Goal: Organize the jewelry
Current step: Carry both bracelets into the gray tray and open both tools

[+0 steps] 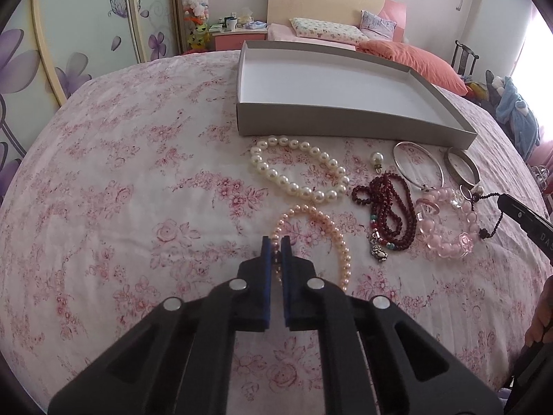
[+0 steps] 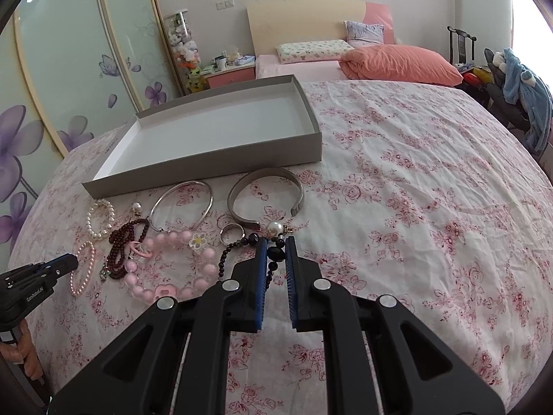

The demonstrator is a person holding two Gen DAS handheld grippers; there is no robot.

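Two black hand-held grippers with blue pads are seen over a bed covered by a pink rose-print sheet.

The left gripper is pressed together on a small loop of pale pink pearl-like beads, pinched at the loop's left side. This pink bead bracelet is judged to be light, limp and smooth, so it is likely to dangle and swing once lifted; a firm pinch across the strand is needed.

The right gripper is closed on a strand of dark, near-black beads that ends near a single large white pearl. This dark strand is judged to be floppy too, and its loose tail could snag on neighbouring pieces.

Between the two, more jewellery is laid out on the sheet: a white pearl bracelet, a dark red bead string with a silver charm, a chunky translucent pink bead bracelet, a thin silver bangle and a wide open silver cuff. The metal pieces are judged to be stiff and slippery.

Just behind the jewellery, a shallow grey cardboard tray with a white inside is seen with nothing in it.

The soft sheet is wrinkled. Beyond are seen a headboard, pillows, a wardrobe with purple flower panels and a pink nightstand.
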